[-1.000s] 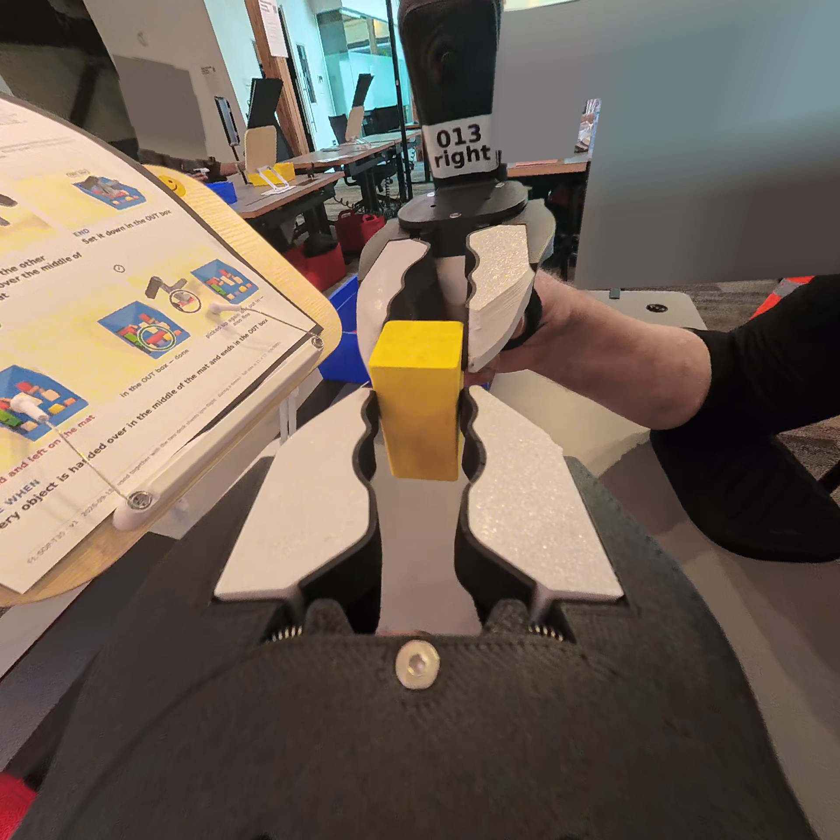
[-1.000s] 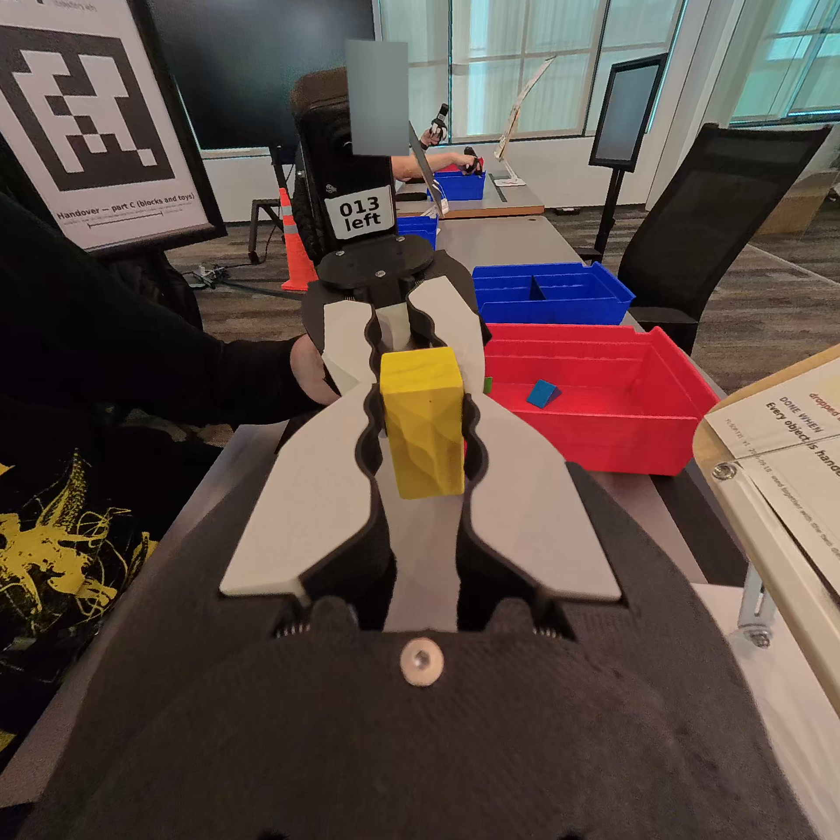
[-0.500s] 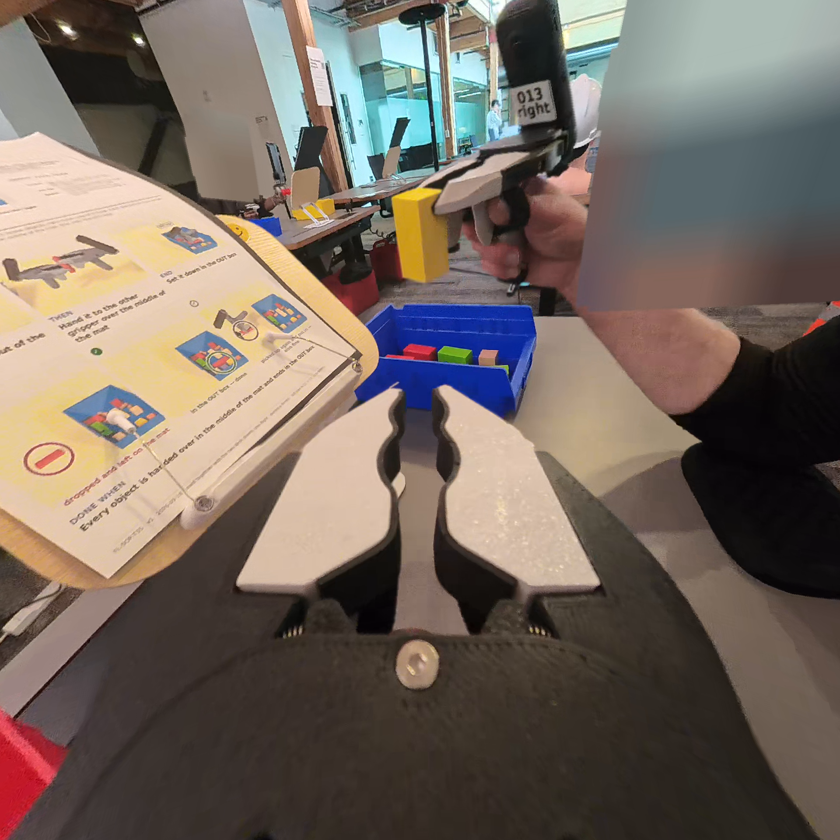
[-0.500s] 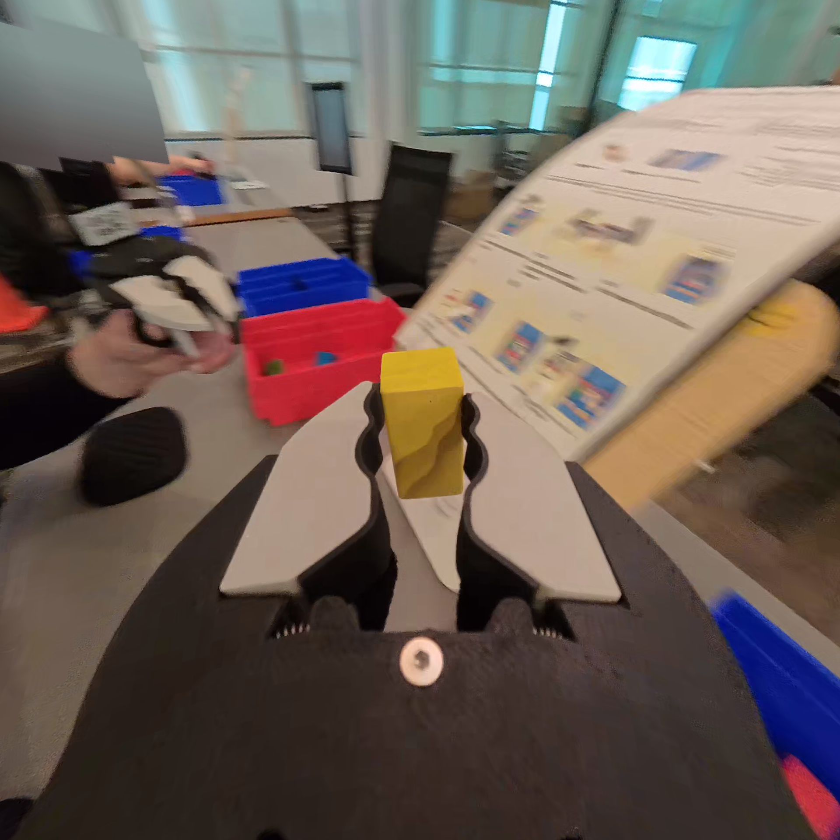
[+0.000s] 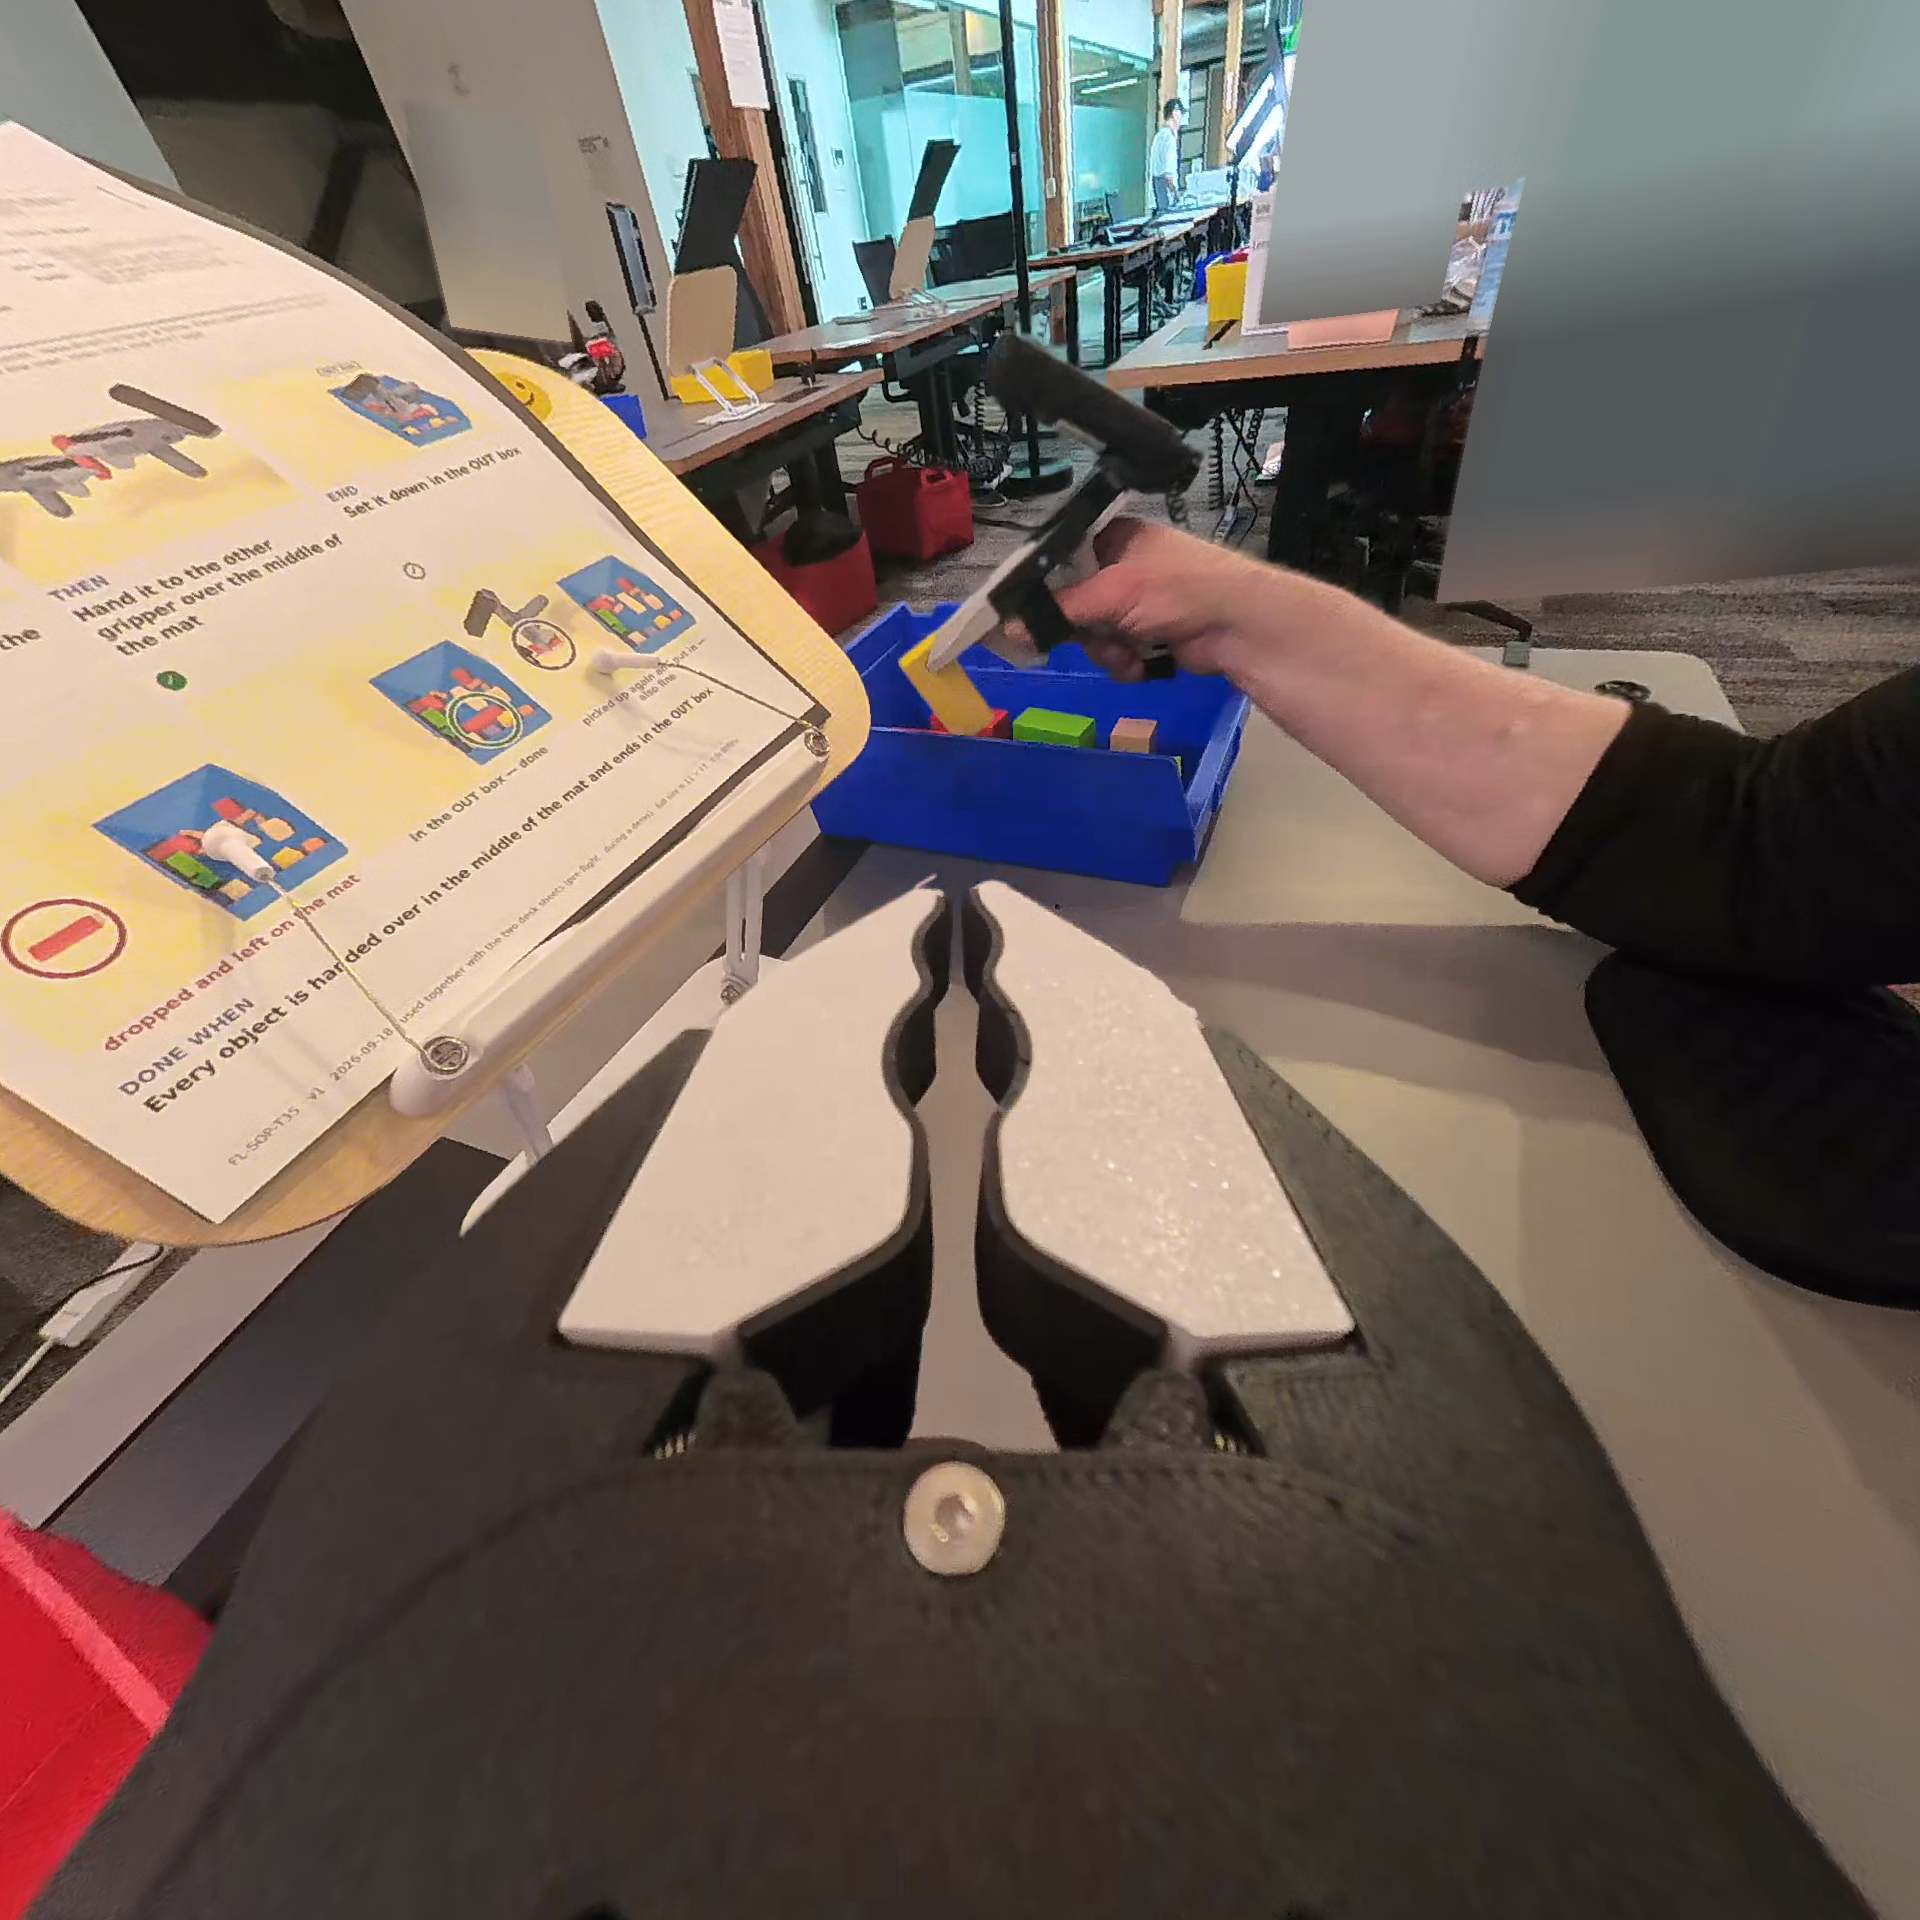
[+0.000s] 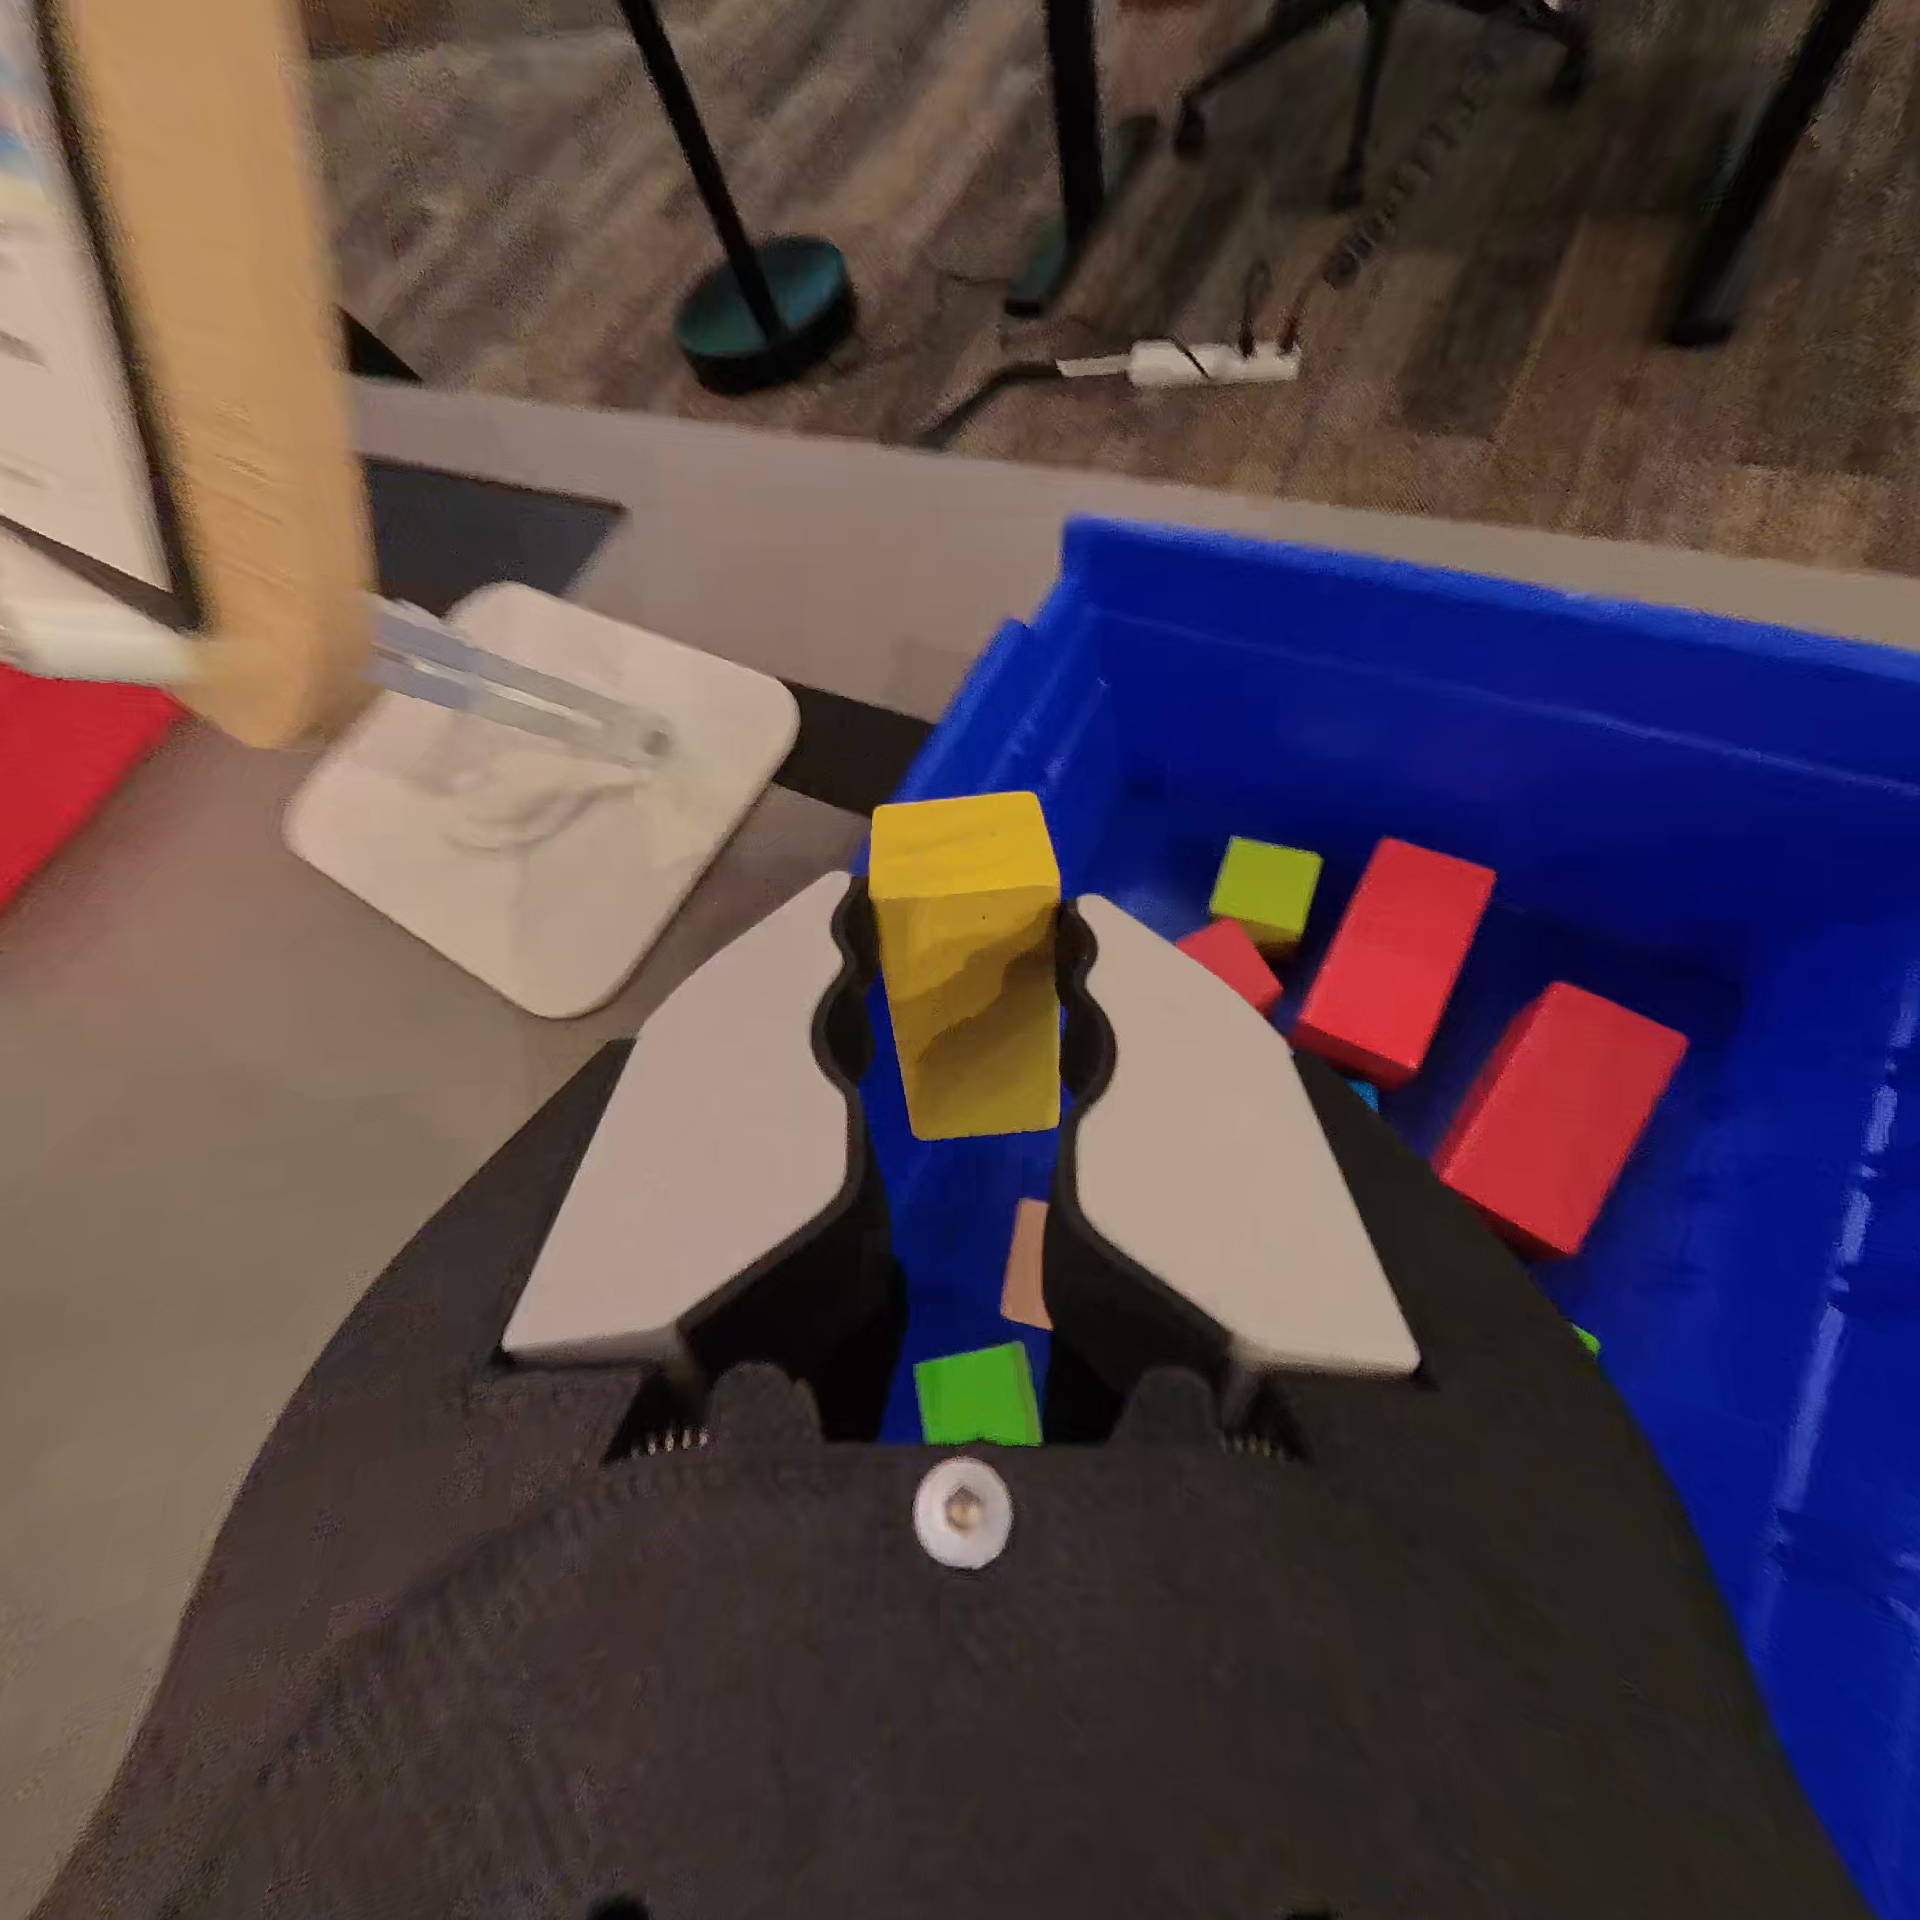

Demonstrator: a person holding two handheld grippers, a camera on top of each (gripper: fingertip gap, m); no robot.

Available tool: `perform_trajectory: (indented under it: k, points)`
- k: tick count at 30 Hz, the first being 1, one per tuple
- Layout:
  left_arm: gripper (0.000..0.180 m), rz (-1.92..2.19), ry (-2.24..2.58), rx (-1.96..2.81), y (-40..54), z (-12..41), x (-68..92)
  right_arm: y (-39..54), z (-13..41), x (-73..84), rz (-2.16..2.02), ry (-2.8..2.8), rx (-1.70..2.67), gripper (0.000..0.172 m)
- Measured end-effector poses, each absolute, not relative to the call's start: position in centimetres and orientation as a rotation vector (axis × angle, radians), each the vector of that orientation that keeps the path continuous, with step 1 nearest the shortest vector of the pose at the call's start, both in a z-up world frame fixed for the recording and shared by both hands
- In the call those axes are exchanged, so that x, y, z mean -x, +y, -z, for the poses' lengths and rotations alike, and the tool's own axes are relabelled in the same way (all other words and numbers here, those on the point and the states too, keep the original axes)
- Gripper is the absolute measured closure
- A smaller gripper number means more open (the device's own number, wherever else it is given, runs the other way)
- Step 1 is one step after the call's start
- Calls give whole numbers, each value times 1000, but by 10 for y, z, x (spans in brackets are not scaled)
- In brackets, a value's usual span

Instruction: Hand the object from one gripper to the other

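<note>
- The left gripper (image 5: 958,914) sits low over the grey table (image 5: 1455,1091), pointing forward and level toward the blue bin (image 5: 997,800). Its two pale fingers (image 5: 790,1122) are drawn almost together at the tips, only a thin slit between the wavy black pads, and nothing lies between them.
- To its left a tilted wooden stand (image 5: 727,582) carries a printed instruction sheet (image 5: 312,675); the corner of a red bin (image 5: 62,1683) shows at the lower left edge.
- Further right, the right gripper (image 5: 951,649) is held in a person's hand (image 5: 1132,613), with a bare forearm and a black sleeve (image 5: 1766,831) reaching in from the right. It is tipped steeply downward over the near left part of the blue bin.
- The yellow block (image 6: 966,966) is clamped between the right gripper's (image 6: 964,914) fingers, both black pads pressed against its long sides. Its far end sticks out past the fingertips and its near end stops partway down the gap.
- In the left wrist view the yellow block (image 5: 945,686) slants down into the blue bin, its lower end right by a red block (image 5: 982,722); contact cannot be judged.
- Below and to the right of the held block, the blue bin (image 6: 1558,727) holds red blocks (image 6: 1392,956), green blocks (image 6: 977,1392) and a tan block (image 6: 1029,1262).
</note>
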State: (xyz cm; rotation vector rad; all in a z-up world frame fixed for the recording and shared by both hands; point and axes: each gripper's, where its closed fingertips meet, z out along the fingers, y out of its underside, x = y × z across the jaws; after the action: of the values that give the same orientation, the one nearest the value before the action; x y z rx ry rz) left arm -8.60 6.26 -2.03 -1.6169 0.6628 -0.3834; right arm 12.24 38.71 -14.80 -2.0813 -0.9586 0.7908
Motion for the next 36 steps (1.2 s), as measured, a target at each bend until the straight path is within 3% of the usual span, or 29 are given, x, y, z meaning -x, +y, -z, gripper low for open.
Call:
perform_trajectory:
  k: [12, 36]
  points:
    - [178, 391, 668, 1648, 62, 32, 89, 385, 219, -122, -617, -1063, 2348, 140]
    - [177, 373, 669, 1683, 66, 41, 100, 401, 249, -129, -169, -1156, 2377, 141]
